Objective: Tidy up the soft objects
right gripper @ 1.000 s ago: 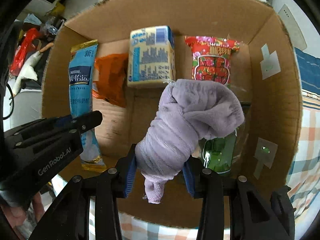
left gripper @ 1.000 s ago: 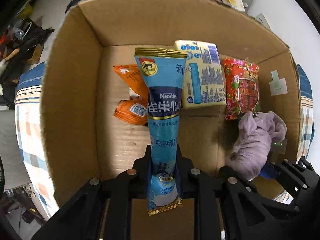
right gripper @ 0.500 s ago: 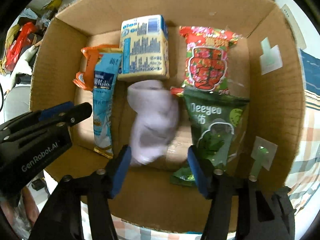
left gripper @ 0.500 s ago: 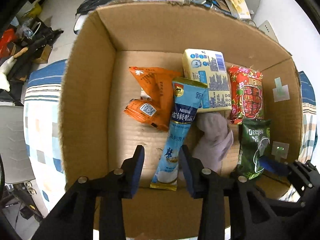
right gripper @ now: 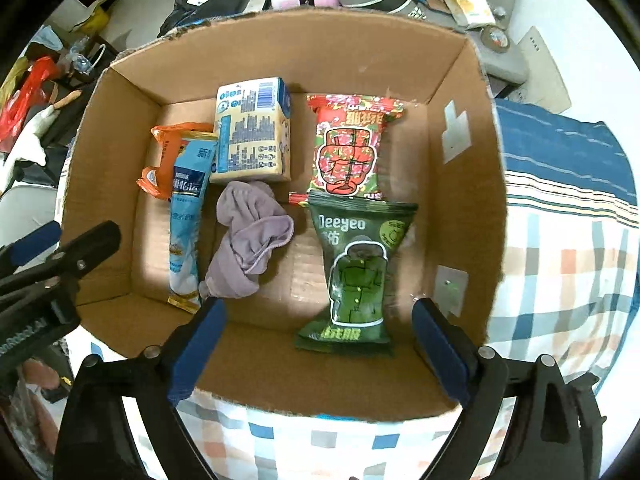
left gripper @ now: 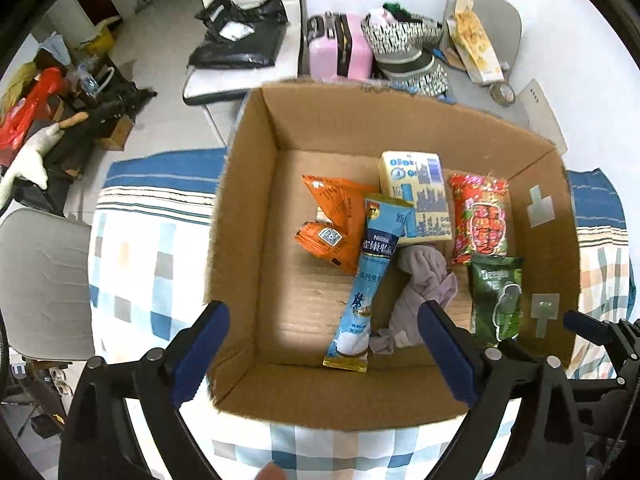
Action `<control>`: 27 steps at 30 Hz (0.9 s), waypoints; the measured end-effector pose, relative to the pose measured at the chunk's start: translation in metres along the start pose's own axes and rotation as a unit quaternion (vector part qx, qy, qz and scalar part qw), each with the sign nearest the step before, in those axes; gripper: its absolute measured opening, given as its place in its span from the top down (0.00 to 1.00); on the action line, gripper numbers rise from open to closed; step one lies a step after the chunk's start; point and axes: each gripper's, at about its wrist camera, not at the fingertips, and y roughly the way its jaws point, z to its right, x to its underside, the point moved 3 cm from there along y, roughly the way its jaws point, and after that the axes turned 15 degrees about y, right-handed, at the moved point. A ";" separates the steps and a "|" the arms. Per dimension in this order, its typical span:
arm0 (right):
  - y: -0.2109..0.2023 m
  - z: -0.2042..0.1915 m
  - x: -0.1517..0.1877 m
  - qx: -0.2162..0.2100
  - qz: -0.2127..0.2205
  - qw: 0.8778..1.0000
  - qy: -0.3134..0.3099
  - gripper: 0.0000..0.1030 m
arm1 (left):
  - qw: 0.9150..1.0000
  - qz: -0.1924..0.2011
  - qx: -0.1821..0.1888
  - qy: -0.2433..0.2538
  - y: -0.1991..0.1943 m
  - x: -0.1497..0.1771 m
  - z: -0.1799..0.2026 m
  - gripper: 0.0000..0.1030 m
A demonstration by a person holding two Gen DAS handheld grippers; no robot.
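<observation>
With both my left tool (left gripper: 322,344) and right tool (right gripper: 318,336) wide and empty above the cardboard box (right gripper: 460,92), I'd lift straight clear without snagging the purple cloth (right gripper: 248,236).

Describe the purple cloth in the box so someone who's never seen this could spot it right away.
Look inside the open cardboard box on the checkered cloth. On its floor, between the long blue Nestle stick pack and the green Deeyeo packet, lies the purple cloth. It is the only crumpled fabric item; everything around it is printed packaging.
</observation>
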 end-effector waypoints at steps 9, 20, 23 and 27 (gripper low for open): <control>-0.067 -0.004 0.031 0.002 0.077 0.997 0.003 0.07 | 0.996 0.090 -0.028 0.008 -0.086 0.025 0.021 0.06; -0.175 0.021 0.110 -0.026 0.178 0.984 0.012 0.07 | 0.982 0.178 -0.057 0.000 -0.197 0.081 0.040 0.06; -0.204 0.030 0.131 -0.037 0.202 0.979 0.013 0.07 | 0.979 0.193 -0.069 0.007 -0.222 0.091 0.047 0.06; -0.240 0.039 0.153 -0.049 0.226 0.973 0.015 0.07 | 0.974 0.214 -0.072 0.005 -0.253 0.106 0.051 0.06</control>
